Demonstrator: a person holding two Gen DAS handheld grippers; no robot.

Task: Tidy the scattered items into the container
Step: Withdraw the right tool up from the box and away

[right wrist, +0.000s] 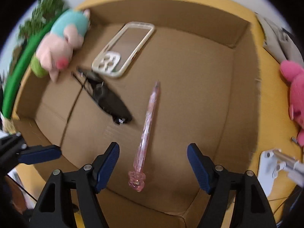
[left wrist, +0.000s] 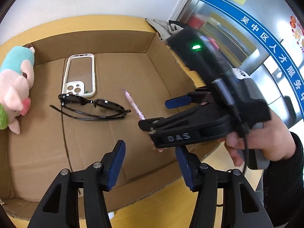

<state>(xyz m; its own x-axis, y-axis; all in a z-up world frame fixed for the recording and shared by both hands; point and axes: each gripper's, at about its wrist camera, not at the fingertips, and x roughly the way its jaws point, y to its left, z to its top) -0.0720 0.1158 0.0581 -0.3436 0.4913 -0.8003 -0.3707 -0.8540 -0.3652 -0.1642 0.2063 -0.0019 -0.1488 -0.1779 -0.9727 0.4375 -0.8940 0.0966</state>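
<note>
Cardboard box [right wrist: 239, 87] already holds phone case [right wrist: 123, 51], sunglasses [right wrist: 112, 104], pig plush [right wrist: 62, 43]; pink pen [right wrist: 148, 125] lies below right gripper [right wrist: 153, 163], jaws spread, empty. Left gripper [left wrist: 150, 163] likewise. Pink plush [right wrist: 294, 95] outstanding, right of the jaws

both grippers pointing down, jaws apart & empty: left gripper [left wrist: 150, 167], right gripper [right wrist: 153, 166], hand [left wrist: 252, 144] gripping the right one

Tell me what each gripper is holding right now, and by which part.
Nothing is held. The left gripper and right gripper both stand open over the cardboard box; the pink pen lies loose on the box floor between the right jaws, untouched.
</note>
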